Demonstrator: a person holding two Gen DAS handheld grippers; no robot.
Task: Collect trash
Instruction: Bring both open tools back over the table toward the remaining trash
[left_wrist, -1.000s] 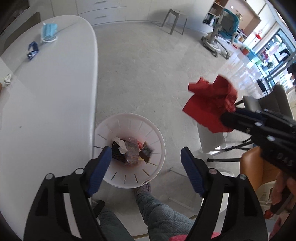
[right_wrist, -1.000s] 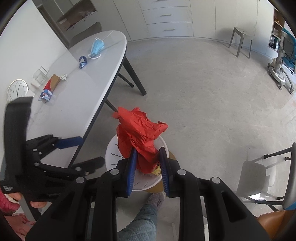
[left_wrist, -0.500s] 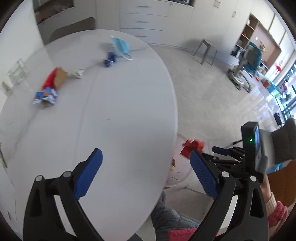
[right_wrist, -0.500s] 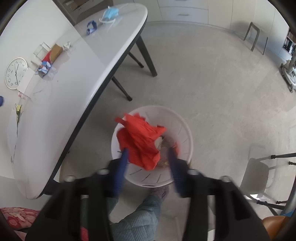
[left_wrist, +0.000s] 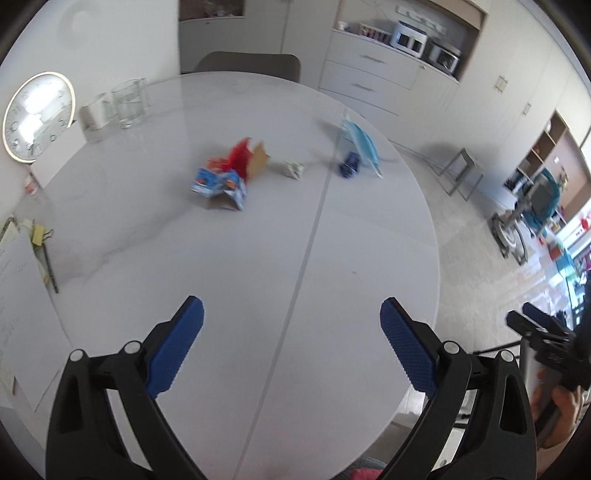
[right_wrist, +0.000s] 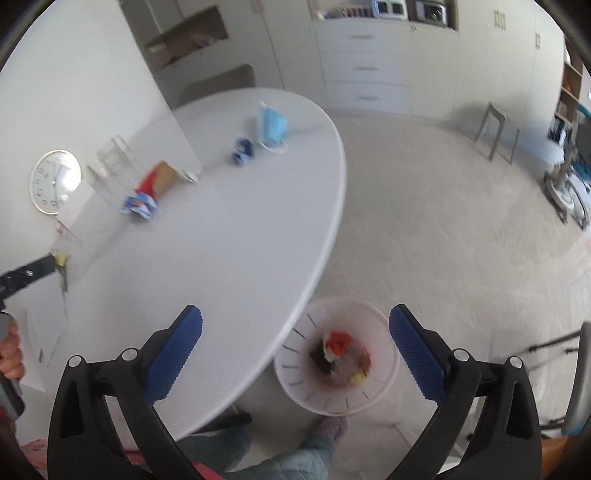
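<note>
My left gripper is open and empty above the near part of the white oval table. Far across the table lie a torn red, blue and brown carton, a small crumpled white scrap, a dark blue wrapper and a light blue face mask. My right gripper is open and empty above the white trash bin on the floor by the table edge. The red paper lies in the bin with other trash.
A round clock, a glass container and papers with a pen sit along the table's left side. A chair stands behind the table. A stool and cabinets stand across the floor.
My right gripper opened and dropped the red paper into the bin, then lifted away. My left gripper swung from over the bin to over the table, facing the remaining trash.
</note>
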